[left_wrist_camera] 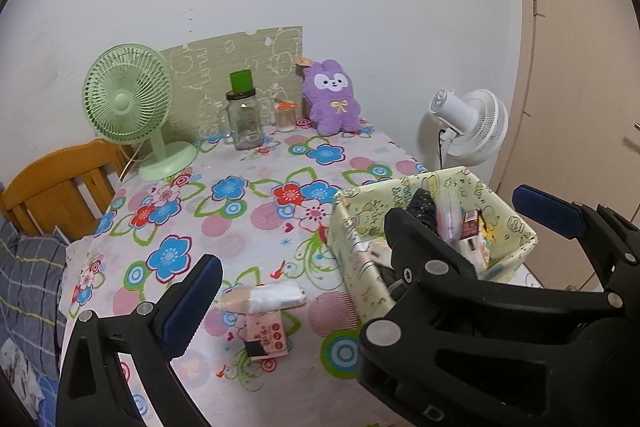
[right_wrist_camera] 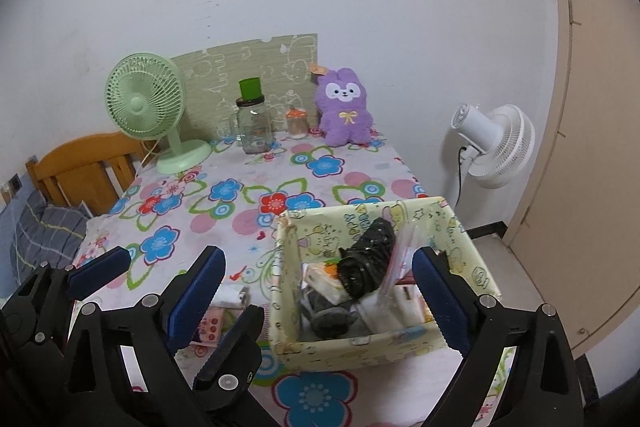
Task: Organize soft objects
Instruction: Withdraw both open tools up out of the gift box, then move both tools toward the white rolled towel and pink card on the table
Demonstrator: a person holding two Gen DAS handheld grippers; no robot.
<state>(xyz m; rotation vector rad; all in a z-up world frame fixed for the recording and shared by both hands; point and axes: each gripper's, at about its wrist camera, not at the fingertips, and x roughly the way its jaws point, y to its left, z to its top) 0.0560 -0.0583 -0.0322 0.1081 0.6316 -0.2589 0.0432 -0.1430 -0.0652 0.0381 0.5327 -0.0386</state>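
Observation:
A cream cartoon-print box (left_wrist_camera: 360,259) (right_wrist_camera: 352,345) stands at the table's near right and holds a black cloth (right_wrist_camera: 370,259), a grey sock (right_wrist_camera: 326,315), tissue packs and a clear bag. A white tissue pack (left_wrist_camera: 276,297) and a pink packet (left_wrist_camera: 266,337) lie on the cloth left of the box. My left gripper (left_wrist_camera: 298,301) is open above them. My right gripper (right_wrist_camera: 324,297) is open and empty over the box; it also shows in the left wrist view (left_wrist_camera: 460,219). The left gripper shows in the right wrist view (right_wrist_camera: 172,301), low and left.
A purple plush bunny (left_wrist_camera: 332,99) (right_wrist_camera: 346,109), a glass jar with a green cup (left_wrist_camera: 242,121), a small jar (left_wrist_camera: 286,115) and a green fan (left_wrist_camera: 130,107) stand at the back. A white fan (left_wrist_camera: 470,127), a door and a wooden bed frame (left_wrist_camera: 56,187) flank the table.

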